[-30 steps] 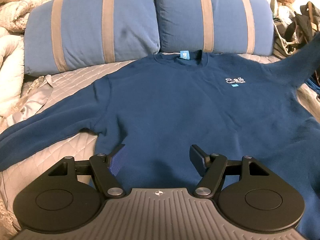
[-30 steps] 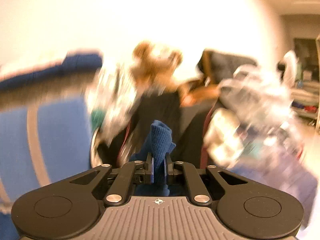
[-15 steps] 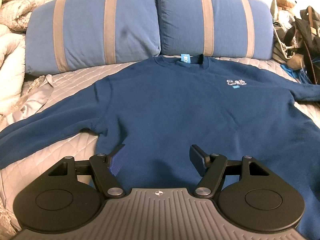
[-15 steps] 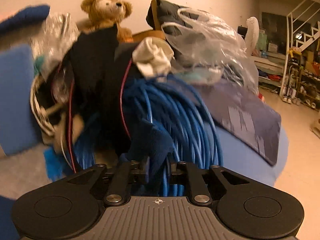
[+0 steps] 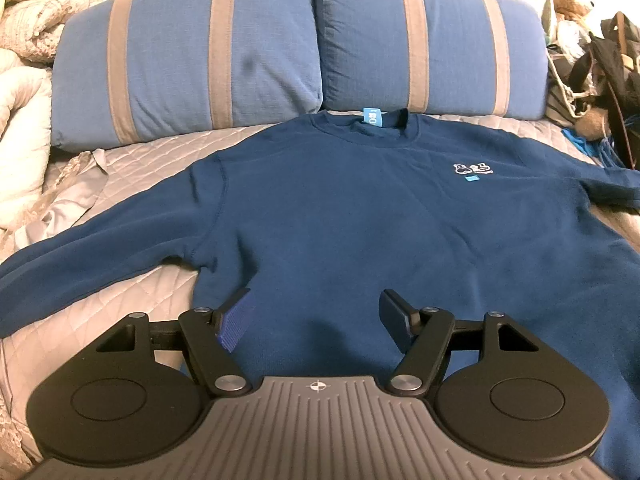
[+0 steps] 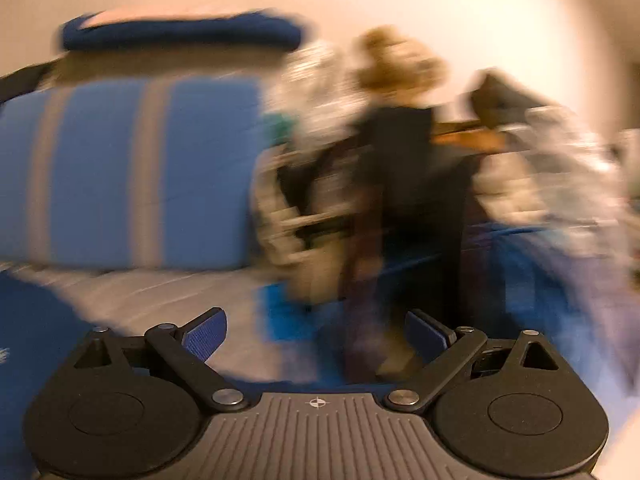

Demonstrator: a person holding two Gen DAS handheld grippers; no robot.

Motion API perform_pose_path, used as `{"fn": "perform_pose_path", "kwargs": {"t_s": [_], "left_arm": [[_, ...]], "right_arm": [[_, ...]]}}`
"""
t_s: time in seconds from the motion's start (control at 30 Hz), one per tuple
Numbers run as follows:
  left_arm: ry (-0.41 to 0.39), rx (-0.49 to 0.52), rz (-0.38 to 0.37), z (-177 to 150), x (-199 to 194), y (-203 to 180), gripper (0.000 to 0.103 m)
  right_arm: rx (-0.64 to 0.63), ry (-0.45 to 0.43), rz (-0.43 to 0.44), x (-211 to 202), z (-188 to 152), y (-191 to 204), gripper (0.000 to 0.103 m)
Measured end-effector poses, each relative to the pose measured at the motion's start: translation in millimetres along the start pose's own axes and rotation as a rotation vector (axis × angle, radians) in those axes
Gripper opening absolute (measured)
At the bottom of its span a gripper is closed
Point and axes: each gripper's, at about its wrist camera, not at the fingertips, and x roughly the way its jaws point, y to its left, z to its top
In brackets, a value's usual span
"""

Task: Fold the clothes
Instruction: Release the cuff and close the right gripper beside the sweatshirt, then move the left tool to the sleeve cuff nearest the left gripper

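A navy blue sweatshirt (image 5: pixel 360 216) lies flat, front up, on the quilted grey bed cover (image 5: pixel 92 292), collar toward the pillows, with a small white logo (image 5: pixel 472 169) on the chest. Its left sleeve (image 5: pixel 80 256) stretches to the left edge; its right sleeve (image 5: pixel 608 186) runs off to the right. My left gripper (image 5: pixel 316 312) is open and empty, just above the lower hem area. My right gripper (image 6: pixel 316 334) is open and empty; its view is motion-blurred, with a bit of the sweatshirt (image 6: pixel 24 332) at lower left.
Two blue pillows with tan stripes (image 5: pixel 192 64) (image 5: pixel 432 40) stand at the head of the bed. Pale blankets (image 5: pixel 20 80) pile at the left. A clutter of bags, blue cable and a teddy bear (image 5: pixel 592 64) sits at the right; it shows blurred in the right wrist view (image 6: pixel 400 168).
The right gripper let go of the sweatshirt's right sleeve cuff, opened, and swung left toward the pillows. The right sleeve dropped flat onto the bed. The left gripper stayed put.
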Motion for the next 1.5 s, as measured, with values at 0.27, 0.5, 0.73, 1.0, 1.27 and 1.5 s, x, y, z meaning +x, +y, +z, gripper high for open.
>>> {"fn": "perform_pose_path", "kwargs": {"t_s": [0.27,0.5,0.73,1.0,1.27,1.5], "left_arm": [[-0.001,-0.008,-0.011,0.2,1.1,2.7,0.068],[0.000,-0.032,-0.034,0.2,2.9,6.0,0.068],[0.003,-0.042,-0.044,1.2,4.5,6.1,0.068],[0.000,-0.041,-0.045,0.0,3.0,5.9,0.068],[-0.012,-0.044,-0.048,-1.4,1.0,7.2,0.068],[-0.015,-0.034,-0.039,-2.0,-0.9,6.8,0.069]], "right_arm": [[-0.088,0.143,0.204,75.5,4.9,104.6,0.082],[-0.140,0.251,0.213,140.2,-1.2,153.1,0.080],[-0.174,0.292,0.257,160.1,-15.9,166.4,0.038],[-0.229,0.152,0.175,130.2,-4.2,165.9,0.008],[-0.186,0.079,0.102,72.4,16.1,166.0,0.095],[-0.206,0.051,0.272,-30.5,38.8,158.6,0.103]]}}
